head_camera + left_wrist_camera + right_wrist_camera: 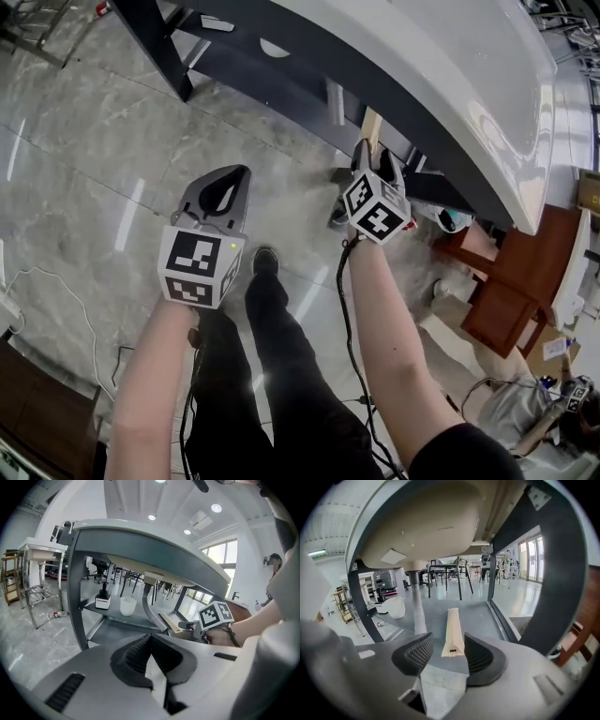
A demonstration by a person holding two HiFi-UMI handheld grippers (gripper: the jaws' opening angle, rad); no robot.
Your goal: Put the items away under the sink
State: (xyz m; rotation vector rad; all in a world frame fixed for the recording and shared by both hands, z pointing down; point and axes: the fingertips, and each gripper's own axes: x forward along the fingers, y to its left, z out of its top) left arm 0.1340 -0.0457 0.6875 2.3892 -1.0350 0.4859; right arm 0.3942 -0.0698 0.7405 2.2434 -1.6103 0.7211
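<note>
In the right gripper view, a long pale wooden slat [453, 632] lies flat on the dark grey shelf [487, 613] under the white sink basin [450, 75]. Its near end is in the centre of the frame, and its long axis runs straight away towards the upper middle. This is the same line along which the right gripper [447, 644] points. The jaws of this gripper stand moderately apart. The near end of the slat shows between them, closer to the right pad, but neither pad seems to press on it. I judge that the slat rests on the shelf by itself.

In the head view, the right gripper [377, 159] is just at the shelf edge with the slat in front of it. The left gripper [230, 187] hangs over the floor at the lower left, well apart from the slat. Its jaws are together and hold nothing.

Any pull back should probably go straight along the slat, so the pads do not push it sideways.
</note>
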